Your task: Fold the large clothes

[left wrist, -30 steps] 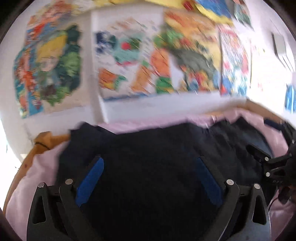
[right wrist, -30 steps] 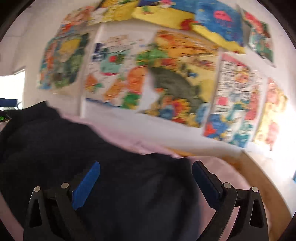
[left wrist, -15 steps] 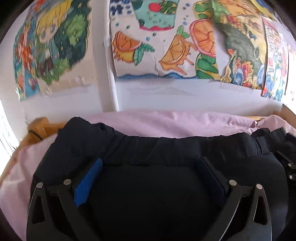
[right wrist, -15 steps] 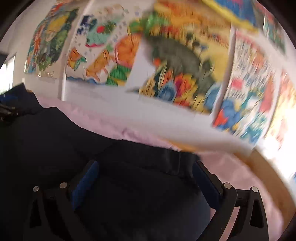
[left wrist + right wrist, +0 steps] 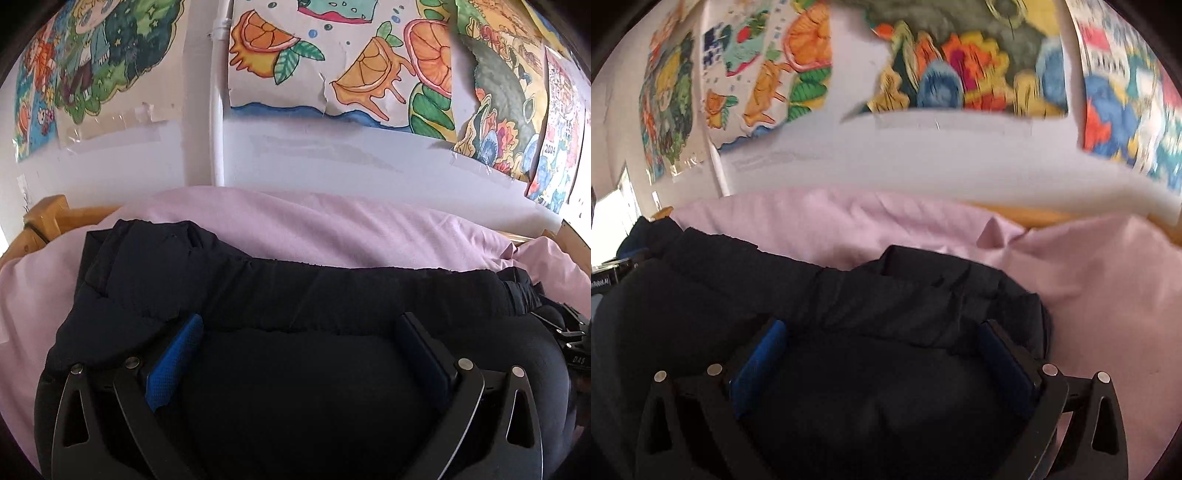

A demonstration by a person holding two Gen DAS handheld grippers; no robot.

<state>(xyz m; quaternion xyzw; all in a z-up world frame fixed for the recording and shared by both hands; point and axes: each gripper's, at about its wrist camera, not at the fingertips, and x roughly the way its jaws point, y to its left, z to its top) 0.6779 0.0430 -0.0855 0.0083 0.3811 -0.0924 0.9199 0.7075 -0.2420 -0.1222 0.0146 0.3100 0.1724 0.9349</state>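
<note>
Left wrist view: the left gripper (image 5: 299,328) stands spread wide, grasping nothing, low over a dark navy padded garment (image 5: 295,291) that fills the lower half of the frame. A folded band of the garment crosses just ahead of the fingertips. The likely fault from here is a close that catches only the top layer, so the fold slides apart. The pink bedsheet (image 5: 332,225) covers the surface; a wooden bed frame (image 5: 48,218) shows at left centre, fruit drawings (image 5: 332,66) hang on the white wall.

Right wrist view, slightly blurred: the right gripper (image 5: 882,334) is likewise released, above the garment's (image 5: 886,295) bunched right end. The slack, slippery-looking bulk may spring back. A loose sheet ridge (image 5: 1001,232) at right centre could snag.
</note>
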